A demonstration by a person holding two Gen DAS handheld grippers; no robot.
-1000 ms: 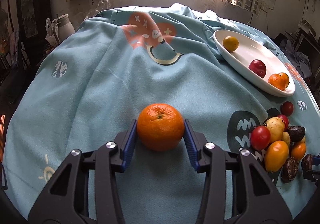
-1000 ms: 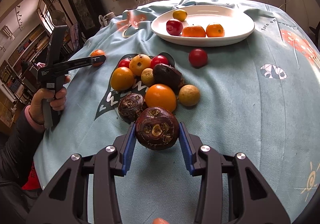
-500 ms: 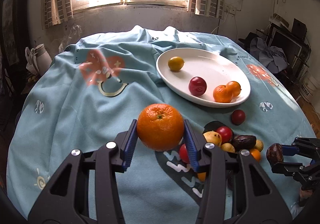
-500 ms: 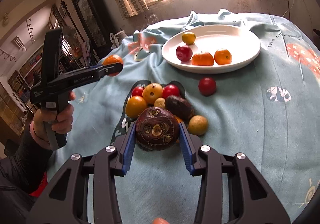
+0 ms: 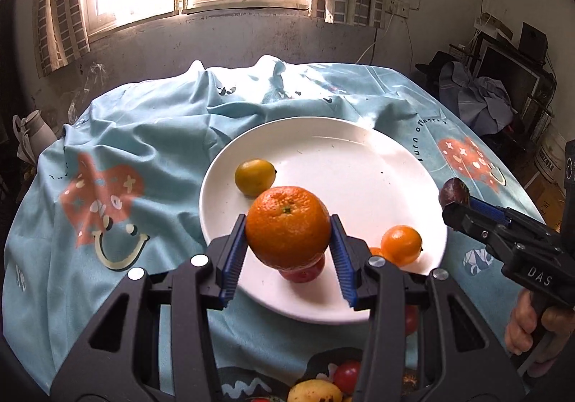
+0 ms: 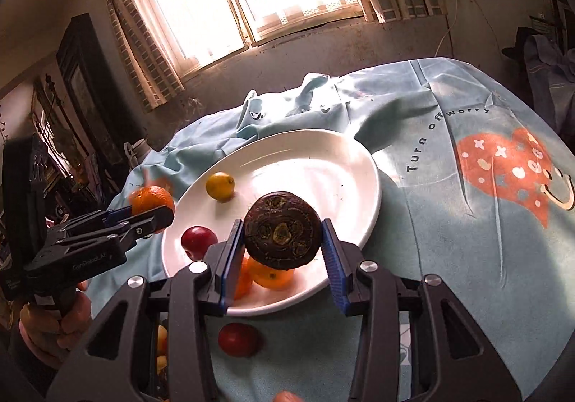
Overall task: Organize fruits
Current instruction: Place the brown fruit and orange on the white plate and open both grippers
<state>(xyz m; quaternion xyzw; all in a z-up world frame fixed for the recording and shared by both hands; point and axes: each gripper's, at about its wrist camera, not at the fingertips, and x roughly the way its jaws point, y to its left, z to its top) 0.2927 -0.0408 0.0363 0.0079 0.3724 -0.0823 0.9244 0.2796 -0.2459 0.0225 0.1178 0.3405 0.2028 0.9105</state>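
My left gripper (image 5: 287, 252) is shut on a large orange (image 5: 287, 226) and holds it in the air over the near edge of the white plate (image 5: 359, 164). My right gripper (image 6: 282, 251) is shut on a dark brown wrinkled fruit (image 6: 282, 234), also hanging over the plate (image 6: 334, 164). On the plate lie a yellow fruit (image 5: 254, 177), a red fruit (image 6: 198, 238) and small oranges (image 5: 401, 245). In the right wrist view the orange (image 6: 151, 199) sits in the left gripper (image 6: 158, 211) at the plate's left edge. The brown fruit (image 5: 453, 191) shows at the plate's right in the left wrist view.
A light blue printed cloth (image 6: 467, 258) covers the table. One red fruit (image 6: 238, 339) lies on the cloth just in front of the plate. More loose fruits (image 5: 323, 387) lie nearer still. A wall with a window rises behind the table, with clutter at both sides.
Both grippers have lifted their fruits off the cloth and carried them toward the plate. The plate now fills the middle of both views and the pile of loose fruits has dropped to the bottom.
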